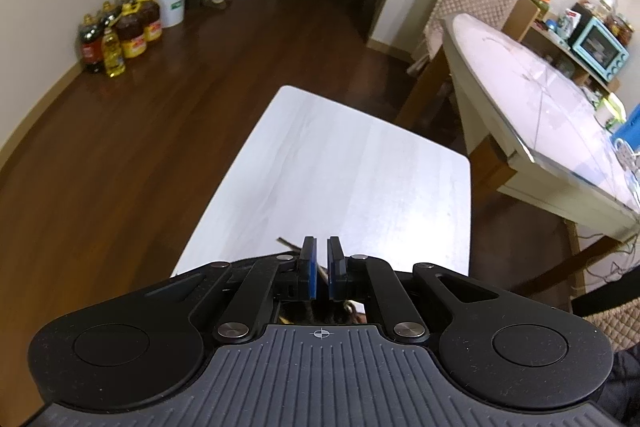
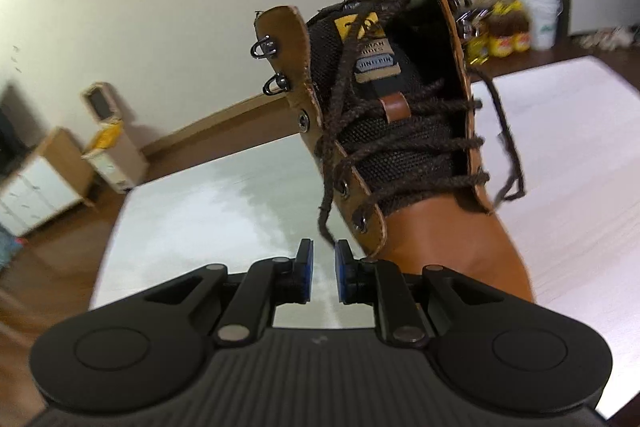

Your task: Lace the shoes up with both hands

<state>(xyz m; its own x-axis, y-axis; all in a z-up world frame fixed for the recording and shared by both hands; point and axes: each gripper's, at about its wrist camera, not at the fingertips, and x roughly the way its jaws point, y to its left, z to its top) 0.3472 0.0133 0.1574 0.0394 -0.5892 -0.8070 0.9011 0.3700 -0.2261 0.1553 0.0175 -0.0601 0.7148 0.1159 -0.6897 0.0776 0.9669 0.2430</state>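
mid-lacing: lower rows crossed, upper hooks bare

**step in hand.** lacing partly done, by the look of it. lower eyelets already crossed with cord; metal hooks [image 2: 265, 47] on the upper flap bare. loose lace end [image 2: 326, 223] dangling just above the right tongs [image 2: 323, 273], which stand spread with nothing between the pads. left tongs [image 1: 321, 261] nearly pressed together, pinching a thin brown strand [image 1: 289, 245] that runs off between the blue pads, probably the other lace end, though too little of it shows to be sure.

**next move.** likely a catch of the dangling end with the right tongs, then a pull up and across to the lowest free hook. calls for a fine pinch near the tip, since the cord is limp and swings.

**materials and shapes, large to small.**
- table [image 2: 560, 131]: white, flat, faintly streaked, rounded corners.
- boot [image 2: 440, 227]: standing on the table, toe toward the right-hand camera; smooth tan leather, stiff flaps splayed open.
- tongue [image 2: 396, 135]: dark coarse mesh, with a yellow and grey label and a small leather loop.
- lace: dark brown, braided, fuzzy, slack across the rows.
- hooks: small dark metal rings, set in a row on the flap's edge.
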